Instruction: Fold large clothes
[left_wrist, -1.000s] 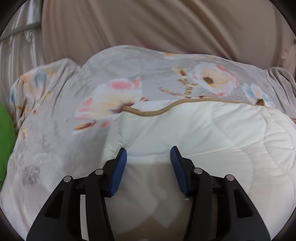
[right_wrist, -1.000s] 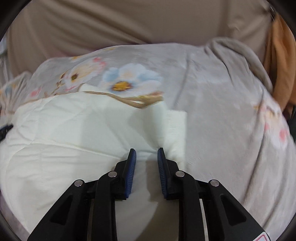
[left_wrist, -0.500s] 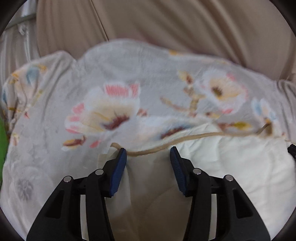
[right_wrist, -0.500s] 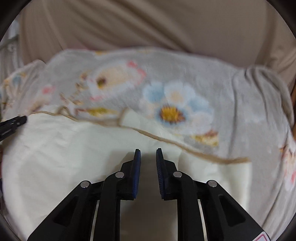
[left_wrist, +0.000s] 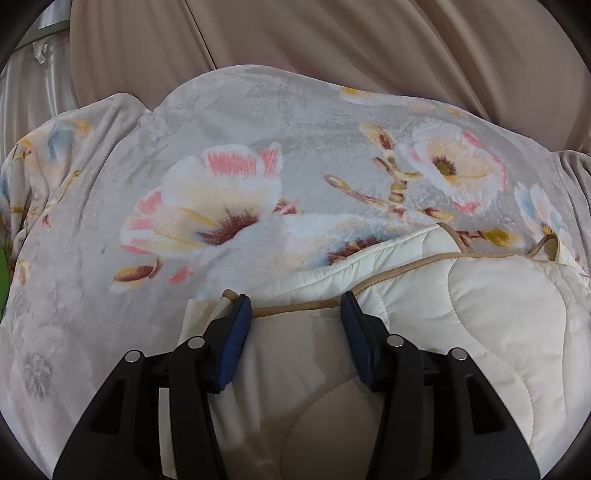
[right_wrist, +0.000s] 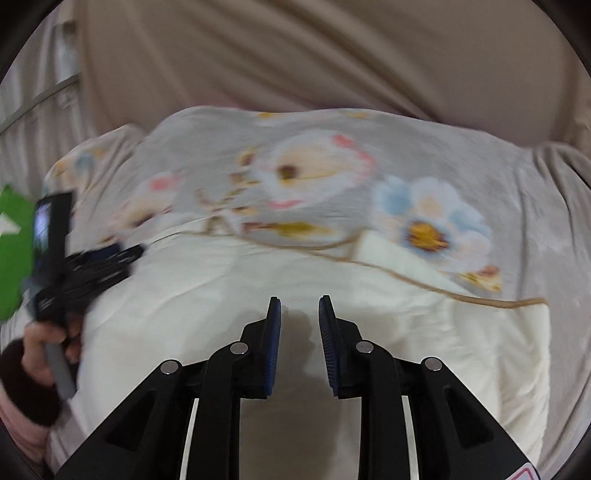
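A big tan curtain (left_wrist: 332, 44) hung at twelve o'clock in both views. A pale, shiny curtain (left_wrist: 33, 85) with a thin grey rail (right_wrist: 40, 99) showed at ten o'clock. A bright green thing (right_wrist: 14, 254) sat at nine o'clock in the right view. It was too blurry to tell what it was.

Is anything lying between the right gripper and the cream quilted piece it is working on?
Nothing visible. The right gripper hangs directly over the cream quilted piece, its jaws opening with only bare fabric seen between them. The left gripper sits off to the side.
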